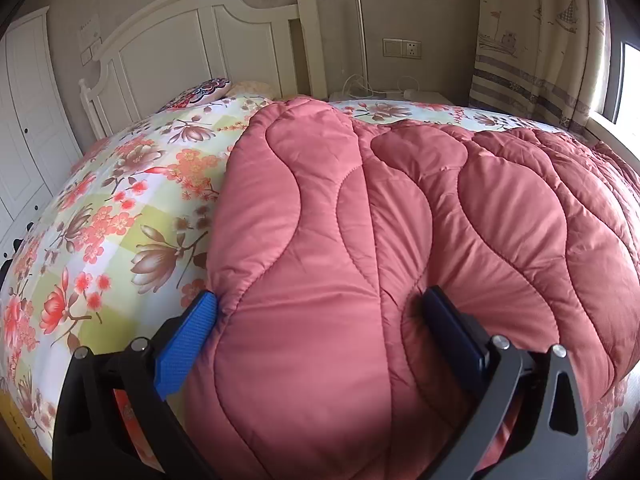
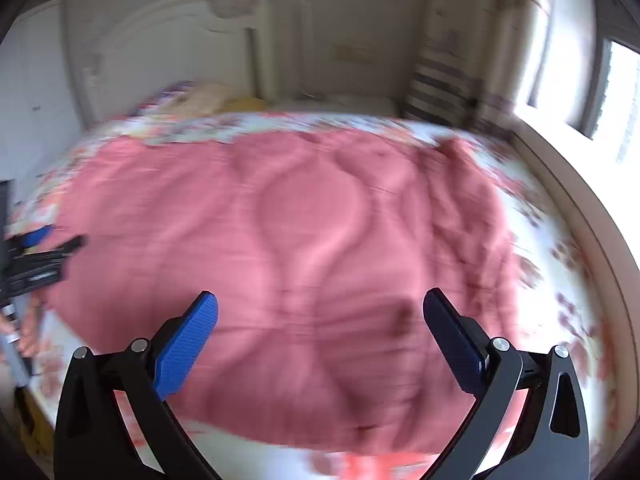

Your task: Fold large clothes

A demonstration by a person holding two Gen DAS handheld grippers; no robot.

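Note:
A large pink quilted garment [image 1: 380, 220] lies spread on a bed with a floral sheet [image 1: 120, 216]. My left gripper [image 1: 320, 308] is open wide, and the near corner of the pink quilted fabric bulges between its blue pads [image 1: 188, 344]. In the right wrist view, which is motion-blurred, the pink garment [image 2: 300, 240] lies flat on the bed. My right gripper [image 2: 320, 308] is open and empty above its near edge. The left gripper [image 2: 44, 256] shows at the far left edge of that view.
A white headboard [image 1: 192, 36] and pillows [image 1: 200, 94] stand at the far end. A white wardrobe [image 1: 28, 128] is at the left. A nightstand [image 1: 392, 94], a curtain [image 1: 532, 40] and a window [image 2: 624, 100] are at the right.

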